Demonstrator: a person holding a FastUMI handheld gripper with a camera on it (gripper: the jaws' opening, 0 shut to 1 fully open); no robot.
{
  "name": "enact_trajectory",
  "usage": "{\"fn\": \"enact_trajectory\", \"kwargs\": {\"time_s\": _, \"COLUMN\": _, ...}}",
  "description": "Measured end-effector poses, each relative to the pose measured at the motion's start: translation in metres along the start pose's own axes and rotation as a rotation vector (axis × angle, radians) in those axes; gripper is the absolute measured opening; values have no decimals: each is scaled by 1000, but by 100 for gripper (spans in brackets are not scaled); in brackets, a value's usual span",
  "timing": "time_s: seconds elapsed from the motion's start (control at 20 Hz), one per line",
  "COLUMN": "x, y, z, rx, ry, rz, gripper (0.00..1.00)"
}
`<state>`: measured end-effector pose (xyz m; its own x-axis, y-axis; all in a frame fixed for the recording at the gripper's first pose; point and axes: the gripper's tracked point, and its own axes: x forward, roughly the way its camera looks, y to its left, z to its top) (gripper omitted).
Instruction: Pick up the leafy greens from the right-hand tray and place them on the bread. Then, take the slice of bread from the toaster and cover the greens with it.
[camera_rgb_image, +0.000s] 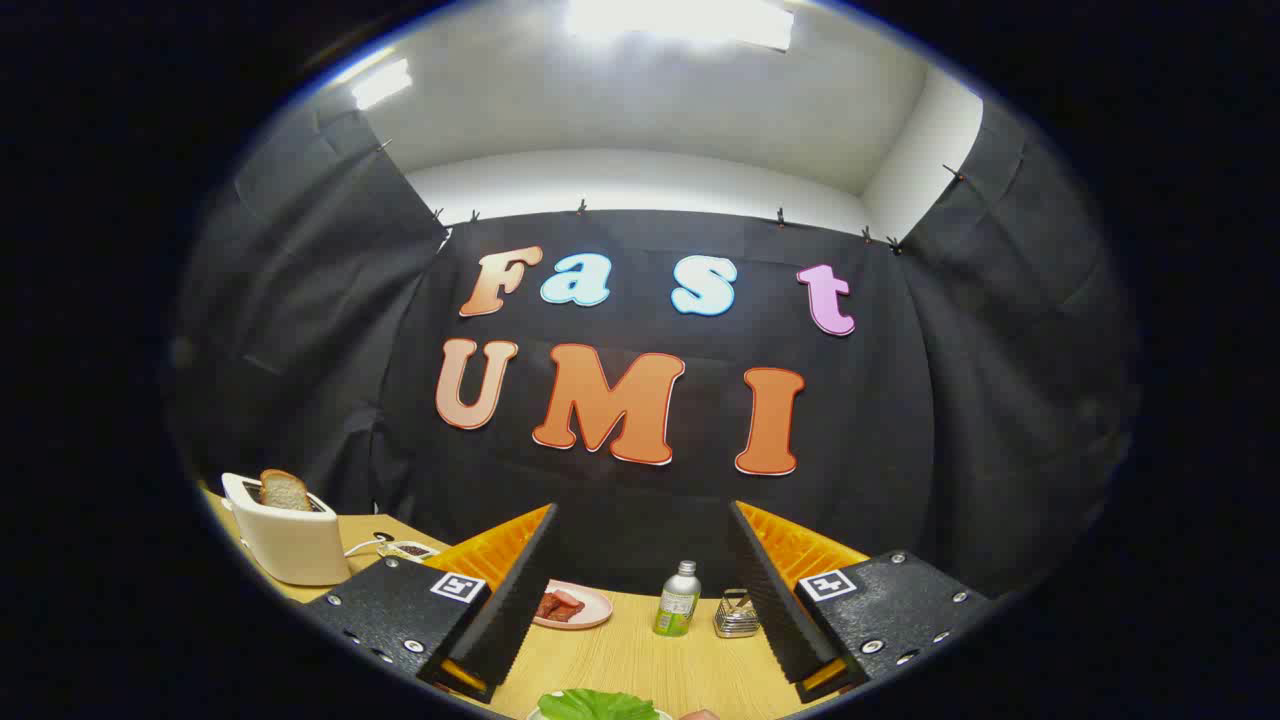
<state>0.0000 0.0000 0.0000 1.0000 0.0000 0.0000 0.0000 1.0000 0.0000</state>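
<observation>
Since the tool (640, 600) hangs with fingers spread wide, gripping nothing | flat green leafy greens (597, 704) lie at the light wooden desk (640, 655) near edge, below the fingers | tip down, pinch the leaf rim, I'd say | brown bread slice (284, 490) waits in the white toaster (290, 540), far left corner

No legible labels or numbers.
</observation>
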Motion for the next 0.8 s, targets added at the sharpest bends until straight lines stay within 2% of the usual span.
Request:
{"fn": "enact_trajectory", "kwargs": {"time_s": 0.3, "x": 8, "y": 14, "z": 7, "rx": 89, "ry": 38, "rz": 32, "gripper": 98}}
{"fn": "enact_trajectory", "kwargs": {"time_s": 0.8, "x": 10, "y": 27, "z": -15, "rx": 54, "ry": 92, "rz": 58, "gripper": 98}}
